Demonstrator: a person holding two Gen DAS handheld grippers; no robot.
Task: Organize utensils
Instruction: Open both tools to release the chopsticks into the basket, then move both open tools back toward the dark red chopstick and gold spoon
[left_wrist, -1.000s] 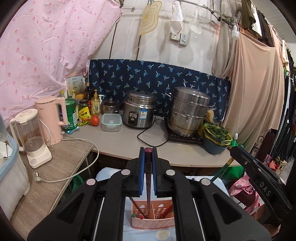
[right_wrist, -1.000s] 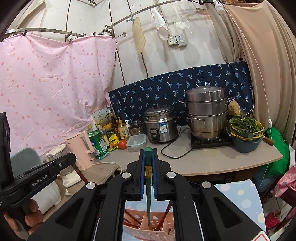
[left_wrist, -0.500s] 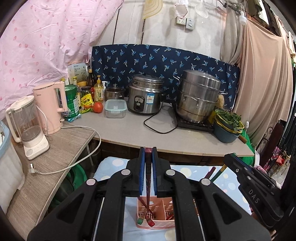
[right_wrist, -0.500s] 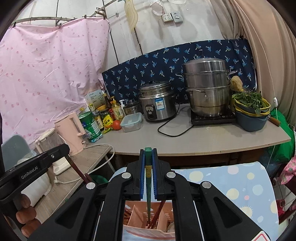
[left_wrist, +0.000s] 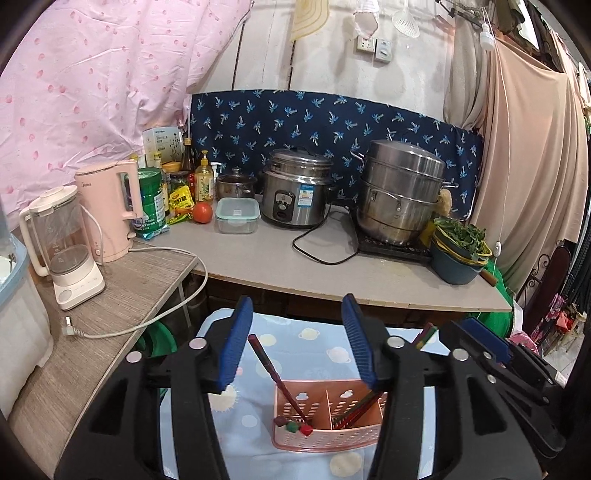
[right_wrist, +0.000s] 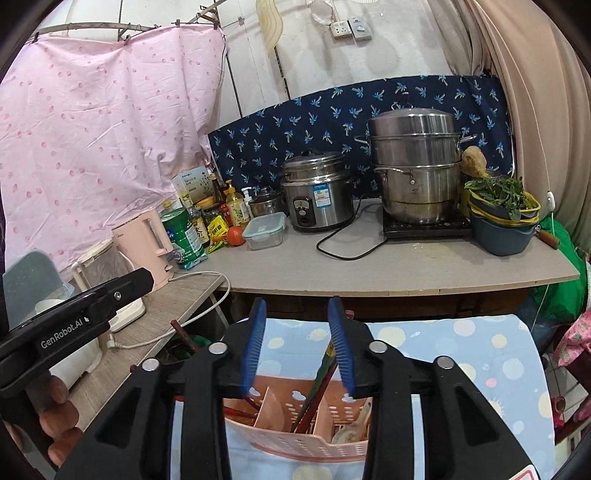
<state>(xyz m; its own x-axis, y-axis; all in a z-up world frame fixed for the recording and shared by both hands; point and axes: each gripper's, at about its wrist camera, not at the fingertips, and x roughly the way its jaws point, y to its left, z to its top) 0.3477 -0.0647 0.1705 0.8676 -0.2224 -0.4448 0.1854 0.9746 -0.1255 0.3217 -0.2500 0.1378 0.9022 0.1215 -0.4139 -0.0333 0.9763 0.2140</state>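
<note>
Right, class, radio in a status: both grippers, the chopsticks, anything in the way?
Left gripper and right gripper: jaws just opened, empty. Chopsticks dropped, leaning in the pink basket. Nothing in the way.

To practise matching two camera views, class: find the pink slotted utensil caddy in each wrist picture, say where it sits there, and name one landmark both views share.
Left wrist view: the pink utensil caddy sits at bottom centre, just right of the middle, on the dotted blue cloth.
Right wrist view: the caddy is at bottom centre, partly hidden behind the black gripper frame.
Shared landmark: the steel rice cooker on the counter.
</note>
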